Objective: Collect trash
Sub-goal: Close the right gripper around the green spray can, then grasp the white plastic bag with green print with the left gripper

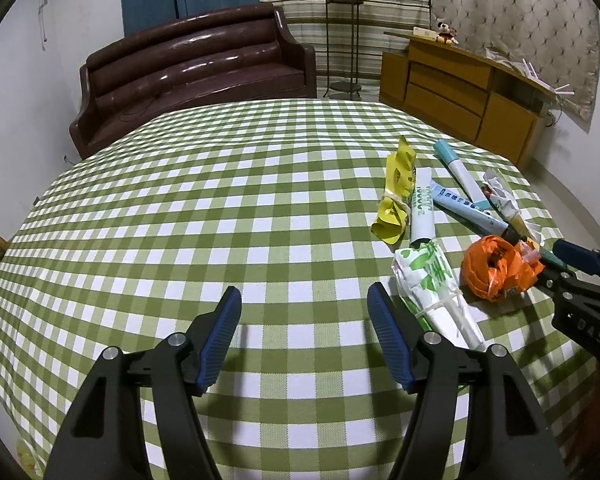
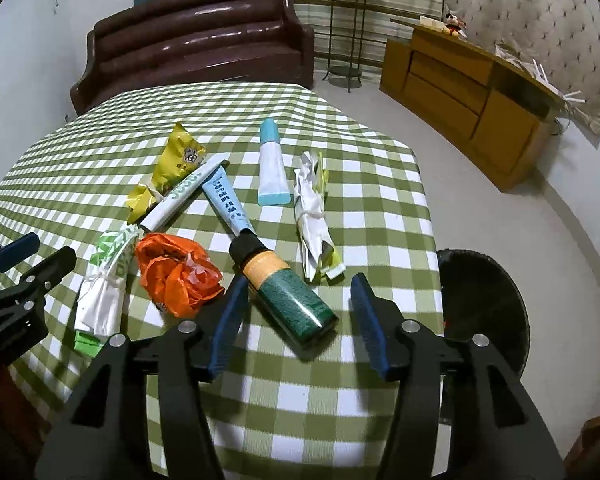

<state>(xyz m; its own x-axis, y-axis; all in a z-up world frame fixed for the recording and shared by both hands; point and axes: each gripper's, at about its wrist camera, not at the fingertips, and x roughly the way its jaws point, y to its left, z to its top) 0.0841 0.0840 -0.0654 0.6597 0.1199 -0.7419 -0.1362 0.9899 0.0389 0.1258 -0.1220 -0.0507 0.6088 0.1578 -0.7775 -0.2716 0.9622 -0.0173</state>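
Observation:
A dark green bottle (image 2: 290, 294) with an orange label and black cap lies on the checked tablecloth (image 2: 340, 376). It sits between the fingers of my right gripper (image 2: 298, 282), which is open; a gap shows on its right side. Left of the bottle are a crumpled orange bag (image 2: 178, 276) and a tied green-and-white wrapper (image 2: 106, 280). Beyond lie a yellow packet (image 2: 176, 160), three tubes (image 2: 228, 204) and a tied white wrapper (image 2: 314, 216). My left gripper (image 1: 304, 292) is open over bare cloth, with the green-and-white wrapper (image 1: 432, 280) just right of it.
A black round bin (image 2: 484, 280) stands on the floor off the table's right edge. A brown sofa (image 1: 196, 72) sits behind the table and a wooden cabinet (image 1: 460, 88) at the back right. The table's left half (image 1: 160, 208) carries no objects.

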